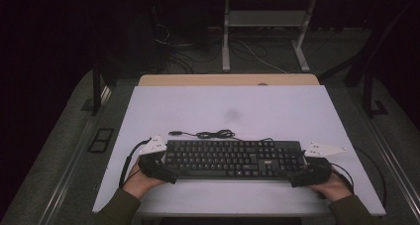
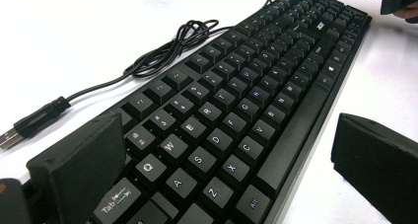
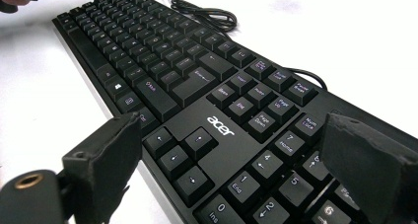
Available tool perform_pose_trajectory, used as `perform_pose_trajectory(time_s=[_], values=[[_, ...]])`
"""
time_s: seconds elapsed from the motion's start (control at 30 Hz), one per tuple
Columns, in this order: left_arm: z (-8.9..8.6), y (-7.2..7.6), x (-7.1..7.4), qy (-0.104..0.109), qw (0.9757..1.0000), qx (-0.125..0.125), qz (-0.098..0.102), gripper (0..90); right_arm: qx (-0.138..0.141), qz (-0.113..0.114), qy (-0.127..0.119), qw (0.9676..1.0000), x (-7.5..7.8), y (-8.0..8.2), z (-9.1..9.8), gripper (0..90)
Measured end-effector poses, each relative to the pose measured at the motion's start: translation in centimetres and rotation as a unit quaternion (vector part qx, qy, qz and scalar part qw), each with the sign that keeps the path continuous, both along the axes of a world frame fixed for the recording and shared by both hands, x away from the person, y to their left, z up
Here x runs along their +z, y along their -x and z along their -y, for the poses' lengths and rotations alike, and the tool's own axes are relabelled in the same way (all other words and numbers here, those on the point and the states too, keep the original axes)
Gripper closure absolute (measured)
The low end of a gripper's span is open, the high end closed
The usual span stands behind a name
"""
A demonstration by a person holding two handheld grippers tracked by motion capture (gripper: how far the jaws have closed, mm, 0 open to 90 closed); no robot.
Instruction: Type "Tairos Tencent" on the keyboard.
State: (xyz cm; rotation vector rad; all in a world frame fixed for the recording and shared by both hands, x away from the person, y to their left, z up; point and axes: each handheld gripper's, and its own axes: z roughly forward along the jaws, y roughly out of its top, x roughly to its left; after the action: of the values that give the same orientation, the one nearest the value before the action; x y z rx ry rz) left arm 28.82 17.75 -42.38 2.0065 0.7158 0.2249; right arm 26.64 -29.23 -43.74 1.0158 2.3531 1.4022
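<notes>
One black keyboard point(image 1: 233, 158) with one coiled cable point(image 1: 214, 134), two open tongs, left point(image 1: 168, 171) and right point(image 1: 297, 174), at its ends

You had the keyboard point(image 1: 233, 158) blocking the near middle of the table point(image 1: 277, 106), both grippers wide around its ends: left gripper point(image 1: 166, 168), right gripper point(image 1: 302, 173). Its coiled cable point(image 1: 210, 134) lay just behind it, toward the left. Beyond the cable the far half of the table was free to pass. A narrow bare strip ran along the near edge.

Olive sleeves point(image 1: 116, 210), black tools, grey plates
</notes>
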Motion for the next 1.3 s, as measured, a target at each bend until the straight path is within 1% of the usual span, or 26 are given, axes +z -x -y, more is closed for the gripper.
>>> perform_pose_trajectory(time_s=[0.2,0.3,0.33,0.5,0.57,0.77,0.93,1.03,1.17,1.2,1.3], values=[[0.0,-0.1,0.1,0.003,1.0,0.002,0.0,0.0,0.002,0.0,-0.006,1.0,0.1,-0.2,0.0,8.8],[-0.1,0.0,0.3,0.002,1.0,0.005,0.002,0.0,0.004,-0.003,-0.016,0.9999,0.2,-0.4,-0.1,8.8],[-0.2,0.0,0.3,0.005,1.0,0.006,0.004,0.0,0.005,-0.002,-0.016,0.9999,0.3,-0.4,-0.2,8.8],[-0.2,-0.1,0.4,0.006,1.0,0.004,0.003,0.0,0.013,0.003,-0.015,0.9998,0.6,-0.6,-1.0,8.8],[-0.2,-0.1,0.4,0.006,1.0,0.003,0.003,0.0,0.014,0.0,-0.02,0.9997,0.7,-0.7,-1.2,8.8],[-0.1,-0.1,0.4,0.004,1.0,0.002,0.003,0.0,0.02,0.006,-0.024,0.9995,1.2,-1.0,-1.9,8.8],[0.0,-0.2,0.4,0.007,1.0,0.002,0.003,0.0,0.018,0.004,-0.027,0.9995,1.4,-1.2,-2.1,8.8],[0.1,-0.3,0.5,0.005,1.0,0.001,0.005,0.0,0.017,0.001,-0.032,0.9993,1.5,-1.3,-2.4,9.6],[0.2,-0.4,0.5,0.007,1.0,0.002,0.005,0.0,0.023,0.004,-0.031,0.9992,1.7,-1.5,-2.7,9.6],[0.3,-0.4,0.5,0.007,1.0,0.001,0.005,0.0,0.022,0.001,-0.033,0.9992,1.7,-1.5,-2.9,9.6],[0.3,-0.5,0.5,0.007,1.0,0.002,0.005,0.0,0.024,0.001,-0.031,0.9992,1.7,-1.7,-3.1,9.6]])
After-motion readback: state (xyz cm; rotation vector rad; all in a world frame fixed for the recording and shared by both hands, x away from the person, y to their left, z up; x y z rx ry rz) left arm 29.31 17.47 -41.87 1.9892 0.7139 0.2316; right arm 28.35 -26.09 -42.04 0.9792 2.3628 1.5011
